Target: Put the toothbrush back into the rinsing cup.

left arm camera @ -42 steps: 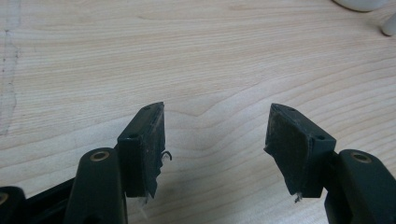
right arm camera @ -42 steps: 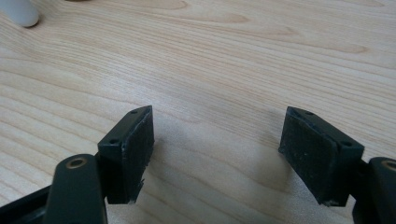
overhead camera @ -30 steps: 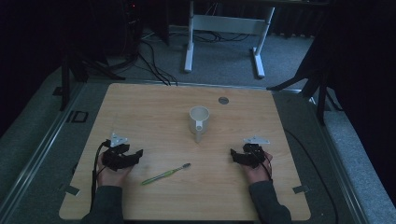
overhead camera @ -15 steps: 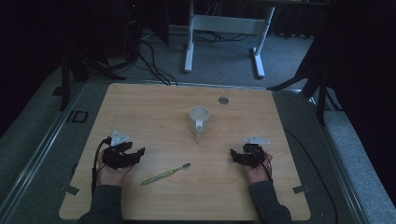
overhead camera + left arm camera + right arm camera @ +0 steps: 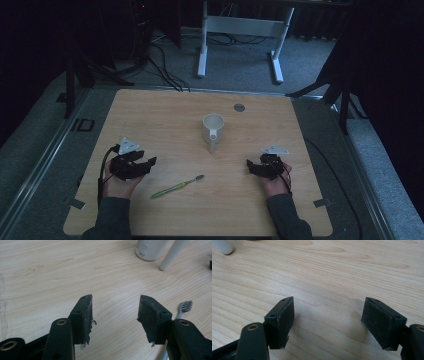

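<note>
Fingers of left gripper (image 5: 115, 315) closing, nothing between them, toothbrush (image 5: 184, 308) beside

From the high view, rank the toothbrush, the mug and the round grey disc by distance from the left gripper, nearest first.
Measured from the left gripper:
1. Toothbrush, lying just to its right, toward the near edge.
2. Mug, mid-table, farther right and back.
3. Round grey disc, beyond the mug near the far edge.

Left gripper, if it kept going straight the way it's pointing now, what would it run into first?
Probably bare table for a good stretch. The left gripper is open with nothing between its jaws; the toothbrush lies off to one side, and the white mug stands farther ahead, slightly off that line, though depth is hard to judge.
</note>
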`<state>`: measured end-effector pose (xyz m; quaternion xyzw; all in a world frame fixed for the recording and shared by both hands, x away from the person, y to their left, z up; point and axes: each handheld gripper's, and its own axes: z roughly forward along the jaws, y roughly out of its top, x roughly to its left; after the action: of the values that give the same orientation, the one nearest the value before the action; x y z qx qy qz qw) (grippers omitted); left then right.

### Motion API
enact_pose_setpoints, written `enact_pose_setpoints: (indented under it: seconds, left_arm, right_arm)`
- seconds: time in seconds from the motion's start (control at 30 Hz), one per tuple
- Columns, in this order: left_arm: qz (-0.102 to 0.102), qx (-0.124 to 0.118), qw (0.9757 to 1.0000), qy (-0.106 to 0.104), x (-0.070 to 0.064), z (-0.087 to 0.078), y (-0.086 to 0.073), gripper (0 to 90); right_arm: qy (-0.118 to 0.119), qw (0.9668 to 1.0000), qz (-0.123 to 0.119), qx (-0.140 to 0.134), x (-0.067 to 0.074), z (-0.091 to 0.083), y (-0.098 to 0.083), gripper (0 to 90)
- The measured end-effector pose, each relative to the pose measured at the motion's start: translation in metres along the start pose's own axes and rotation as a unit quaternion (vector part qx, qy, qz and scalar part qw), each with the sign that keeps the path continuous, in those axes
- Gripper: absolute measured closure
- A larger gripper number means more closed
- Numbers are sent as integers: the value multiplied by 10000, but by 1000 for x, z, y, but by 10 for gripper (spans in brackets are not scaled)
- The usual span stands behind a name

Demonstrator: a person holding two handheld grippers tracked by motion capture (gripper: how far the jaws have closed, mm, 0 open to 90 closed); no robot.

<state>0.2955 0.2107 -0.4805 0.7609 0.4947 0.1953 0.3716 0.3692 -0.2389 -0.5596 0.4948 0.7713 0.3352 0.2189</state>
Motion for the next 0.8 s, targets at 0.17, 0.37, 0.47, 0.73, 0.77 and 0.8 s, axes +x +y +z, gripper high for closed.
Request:
enact_pose_setpoints:
  seconds: [0.17,0.37,0.47,0.73,0.77,0.8]
  left_arm:
    - [63,41,10000,-36,-3,-1,3,479]
    - [142,49,9998,-115,-7,-3,7,487]
    - [178,70,9997,-157,-9,-3,10,490]
    - [287,126,9992,-253,-13,-4,16,501]
    - [298,128,9991,-269,-14,-4,16,502]
    - [322,136,9990,-280,-14,-4,17,504]
  right_arm:
    - [2,10000,1,-1,0,0,0,258]
    - [3,10000,0,0,0,0,0,258]
    - [2,10000,0,0,0,0,0,258]
    - [5,10000,3,2,0,0,0,258]
    - [4,10000,4,2,0,0,0,258]
    - [4,10000,3,2,0,0,0,258]
